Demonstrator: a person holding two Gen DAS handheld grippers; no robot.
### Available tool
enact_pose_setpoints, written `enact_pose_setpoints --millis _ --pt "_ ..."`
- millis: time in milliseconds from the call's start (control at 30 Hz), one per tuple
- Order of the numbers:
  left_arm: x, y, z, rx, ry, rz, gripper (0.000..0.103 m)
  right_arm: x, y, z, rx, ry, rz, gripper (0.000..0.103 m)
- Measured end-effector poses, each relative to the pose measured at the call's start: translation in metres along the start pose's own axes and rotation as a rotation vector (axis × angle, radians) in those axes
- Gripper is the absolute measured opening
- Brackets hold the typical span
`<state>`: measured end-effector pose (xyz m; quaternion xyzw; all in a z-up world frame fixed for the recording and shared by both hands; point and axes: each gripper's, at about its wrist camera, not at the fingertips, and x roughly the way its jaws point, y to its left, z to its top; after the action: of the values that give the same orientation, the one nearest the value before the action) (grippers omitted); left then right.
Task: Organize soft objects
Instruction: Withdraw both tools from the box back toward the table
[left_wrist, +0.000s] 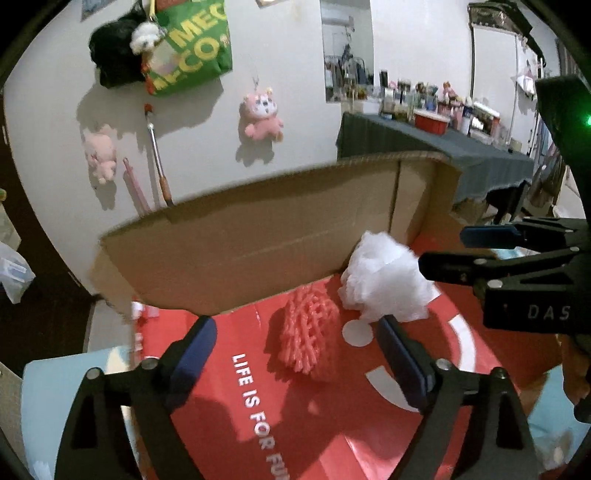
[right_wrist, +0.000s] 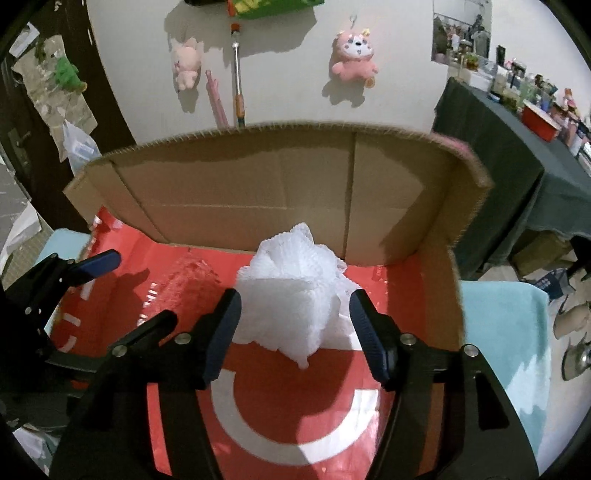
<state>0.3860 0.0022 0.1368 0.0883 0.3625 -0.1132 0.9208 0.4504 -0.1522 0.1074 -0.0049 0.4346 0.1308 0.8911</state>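
White foam netting (right_wrist: 295, 291) lies inside the cardboard box (right_wrist: 280, 192), between the spread jaws of the right gripper (right_wrist: 295, 336), while the left gripper (left_wrist: 295, 354), jaws spread, holds nothing.

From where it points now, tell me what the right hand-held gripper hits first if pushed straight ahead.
Most likely the white foam net, lying on the red sheet between the open fingers of the right hand-held gripper. Behind it stands the cardboard wall; depth is unclear.
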Motion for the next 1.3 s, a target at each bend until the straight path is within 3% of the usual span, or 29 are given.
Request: enact_pose_setpoints --millis 100,233,333,433,600,1000,1233,1300 --pt "-0.033 -0.004 -0.001 -0.009 -0.046 0.000 0.095 -0.030 0.005 -0.004 0.000 -0.038 -0.008 0.072" --pt "-0.082 -0.012 -0.005 -0.022 -0.118 -0.002 0.102 -0.076 0.010 -0.014 -0.001 -0.101 -0.014 0.072" --pt "-0.116 -0.019 -0.011 -0.025 -0.160 -0.004 0.103 -0.112 0.013 -0.024 0.004 -0.147 -0.014 0.074" --pt "-0.148 -0.026 -0.017 -0.038 -0.200 -0.012 0.103 -0.149 0.018 -0.036 0.004 -0.204 -0.013 0.083" --pt "-0.200 -0.038 -0.030 -0.031 -0.269 -0.004 0.103 -0.200 0.022 -0.058 -0.004 -0.273 -0.004 0.083" --pt "-0.280 -0.050 -0.069 -0.090 -0.361 -0.006 0.103 -0.294 0.030 -0.123 -0.045 -0.392 -0.005 0.084" --pt "-0.308 -0.069 -0.108 -0.077 -0.415 -0.028 0.103 -0.323 0.032 -0.174 -0.050 -0.444 0.003 0.084" --pt "-0.314 -0.076 -0.118 -0.067 -0.430 -0.035 0.103 -0.328 0.030 -0.187 -0.040 -0.446 0.021 0.089"
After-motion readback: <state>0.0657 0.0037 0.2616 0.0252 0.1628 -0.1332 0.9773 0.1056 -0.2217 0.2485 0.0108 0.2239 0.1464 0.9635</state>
